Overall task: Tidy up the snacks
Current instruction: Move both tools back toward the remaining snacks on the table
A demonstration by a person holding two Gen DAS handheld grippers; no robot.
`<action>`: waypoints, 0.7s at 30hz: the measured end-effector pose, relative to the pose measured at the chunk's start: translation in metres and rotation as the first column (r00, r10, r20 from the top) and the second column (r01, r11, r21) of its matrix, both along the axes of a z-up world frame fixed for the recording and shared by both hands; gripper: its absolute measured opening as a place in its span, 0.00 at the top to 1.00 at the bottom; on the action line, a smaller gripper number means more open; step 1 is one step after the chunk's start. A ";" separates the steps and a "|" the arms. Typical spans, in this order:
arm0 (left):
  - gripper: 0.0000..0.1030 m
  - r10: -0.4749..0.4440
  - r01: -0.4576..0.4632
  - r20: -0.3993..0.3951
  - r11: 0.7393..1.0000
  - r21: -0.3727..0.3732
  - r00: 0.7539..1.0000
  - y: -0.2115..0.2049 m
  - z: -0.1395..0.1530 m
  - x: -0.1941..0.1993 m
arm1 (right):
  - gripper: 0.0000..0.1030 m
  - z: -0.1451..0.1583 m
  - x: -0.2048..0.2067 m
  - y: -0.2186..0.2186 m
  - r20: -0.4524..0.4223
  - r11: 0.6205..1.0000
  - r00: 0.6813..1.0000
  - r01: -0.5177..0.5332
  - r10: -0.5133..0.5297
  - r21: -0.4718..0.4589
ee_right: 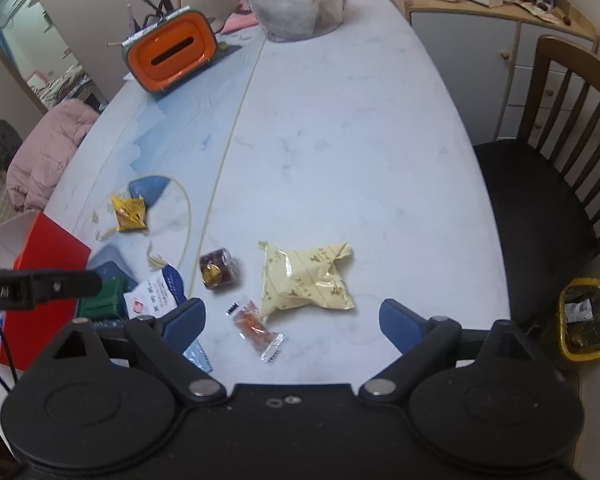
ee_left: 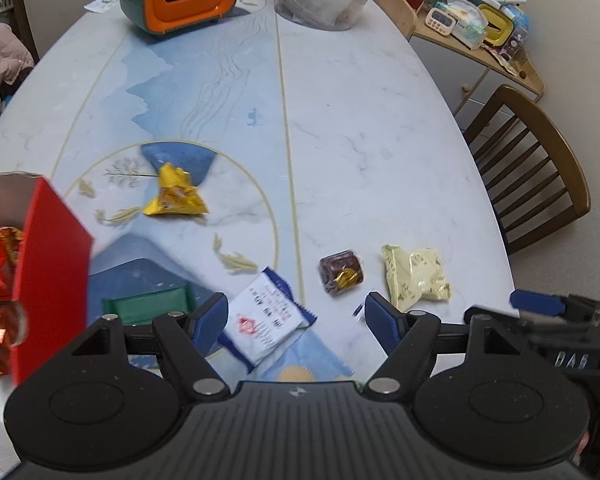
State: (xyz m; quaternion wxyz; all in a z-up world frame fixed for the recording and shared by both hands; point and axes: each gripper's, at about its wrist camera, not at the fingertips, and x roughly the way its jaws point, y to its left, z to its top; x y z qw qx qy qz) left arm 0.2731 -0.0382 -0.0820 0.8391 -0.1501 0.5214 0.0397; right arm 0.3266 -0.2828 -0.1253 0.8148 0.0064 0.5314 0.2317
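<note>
Marbled table point(ee_right: 380, 128) — crinkled, pale-yellow snack packet point(ee_right: 304, 280).

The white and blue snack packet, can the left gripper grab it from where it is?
Probably yes. The left gripper is open, and the white and blue packet lies flat on the table right between its fingers, with nothing covering it.

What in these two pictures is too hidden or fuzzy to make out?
- Red box, left view: the frame edge cuts it off, so its full contents stay unseen.
- Green packet, right view: partly behind the left tongs' dark body.
- White packet, left view: print too blurred to read.
- Bin, right view: contents unclear.
</note>
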 end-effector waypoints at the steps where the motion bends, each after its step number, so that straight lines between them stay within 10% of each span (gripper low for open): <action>1: 0.27 0.004 -0.004 -0.005 1.000 0.001 1.000 -0.003 -0.004 0.006 | 0.11 -0.003 0.002 0.000 -0.003 1.000 1.000 -0.013 0.013 -0.002; 21: 0.27 0.073 -0.074 -0.119 0.997 -0.005 0.990 -0.025 -0.055 0.065 | 0.18 -0.062 0.049 0.040 -0.053 0.985 0.988 -0.146 0.142 -0.090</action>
